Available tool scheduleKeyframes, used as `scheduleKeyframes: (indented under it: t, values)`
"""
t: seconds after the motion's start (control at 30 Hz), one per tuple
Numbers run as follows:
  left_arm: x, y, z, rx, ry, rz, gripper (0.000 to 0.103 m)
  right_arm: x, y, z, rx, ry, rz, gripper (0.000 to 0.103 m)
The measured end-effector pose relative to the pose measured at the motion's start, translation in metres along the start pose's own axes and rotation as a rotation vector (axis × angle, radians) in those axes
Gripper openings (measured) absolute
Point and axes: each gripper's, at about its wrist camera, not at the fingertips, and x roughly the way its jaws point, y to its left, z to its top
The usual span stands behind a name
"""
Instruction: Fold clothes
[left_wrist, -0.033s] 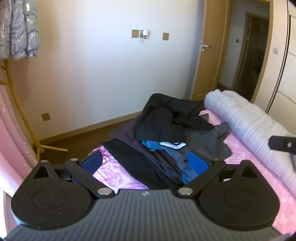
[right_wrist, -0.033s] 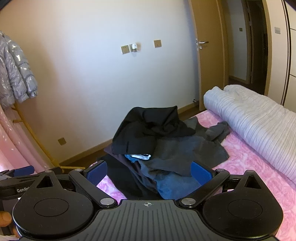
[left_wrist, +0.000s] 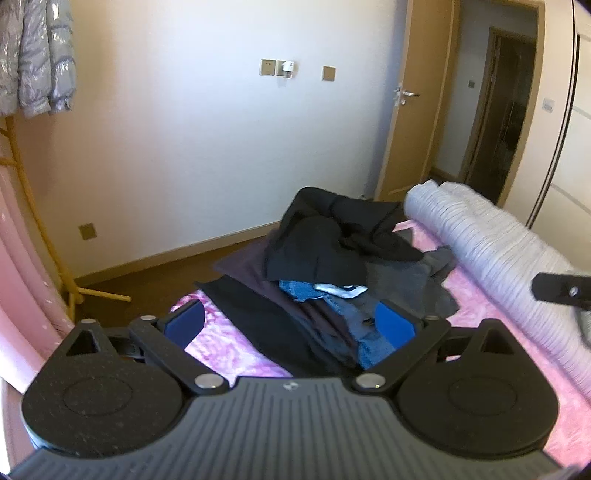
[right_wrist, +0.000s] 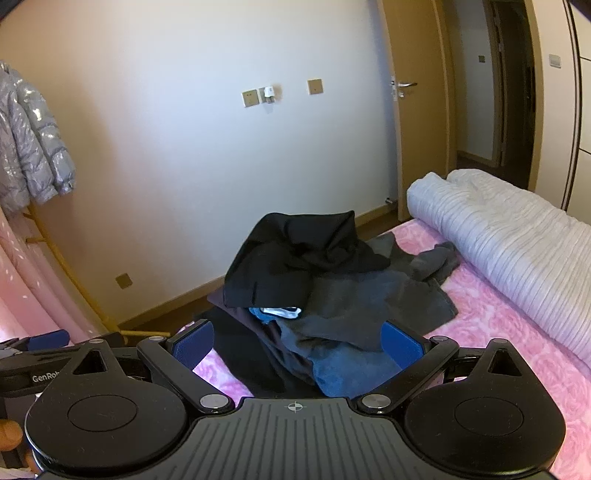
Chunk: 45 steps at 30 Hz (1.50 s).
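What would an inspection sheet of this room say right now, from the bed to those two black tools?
Surface: bed with pink floral cover, mostly bare beside the pile.
Job's things: pile of dark clothes, unfolded; black garment on top, grey and blue pieces beneath.
Clutter: rolled white quilt lying along the bed's far side.
Grippers: left gripper and right gripper, jaws wide apart, both empty, hovering short of the pile.
Cables: nothing seen.
Surroundings: silver puffer jacket on a wooden rack, wall switches, wooden door standing open, pink curtain.
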Motion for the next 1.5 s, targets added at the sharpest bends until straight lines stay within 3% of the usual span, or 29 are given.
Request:
scheduleKeyframes:
  t: [0.13, 0.23, 0.37, 0.63, 0.87, 1.03, 1.2, 1.37, 1.5]
  values:
    - [0.003, -0.024, 0.004, 0.052, -0.024, 0.007, 0.092, -0.001, -0.001, 0.003, -0.006, -0.012, 0.016, 0.100]
    - [-0.009, -0.023, 0.000, 0.026, -0.080, -0.050, 0.088, -0.002, -0.001, 0.005, -0.010, -0.021, 0.028, 0.100]
    - [-0.007, -0.004, 0.014, -0.001, -0.025, -0.092, 0.088, -0.004, -0.002, 0.007, -0.015, -0.032, 0.044, 0.100]
    - [-0.005, -0.008, 0.016, 0.073, -0.043, -0.056, 0.089, -0.005, -0.006, 0.011, -0.009, -0.056, 0.056, 0.100]
    - [-0.007, -0.018, 0.017, 0.122, -0.073, -0.058, 0.089, -0.005, -0.002, 0.010, -0.032, -0.054, -0.016, 0.100]
    - [-0.006, -0.022, 0.016, 0.124, -0.048, -0.061, 0.089, -0.003, -0.003, 0.006, -0.037, -0.045, -0.022, 0.100]
    - [-0.006, -0.029, 0.013, 0.165, -0.059, -0.016, 0.089, -0.007, -0.007, 0.004, -0.032, -0.054, -0.014, 0.100]
    - [-0.011, -0.041, 0.009, 0.269, -0.087, 0.064, 0.089, -0.006, -0.009, 0.004, -0.014, -0.068, -0.010, 0.100]
    - [-0.013, -0.043, 0.009, 0.269, -0.093, 0.037, 0.089, -0.003, -0.008, 0.003, -0.026, -0.052, -0.023, 0.100]
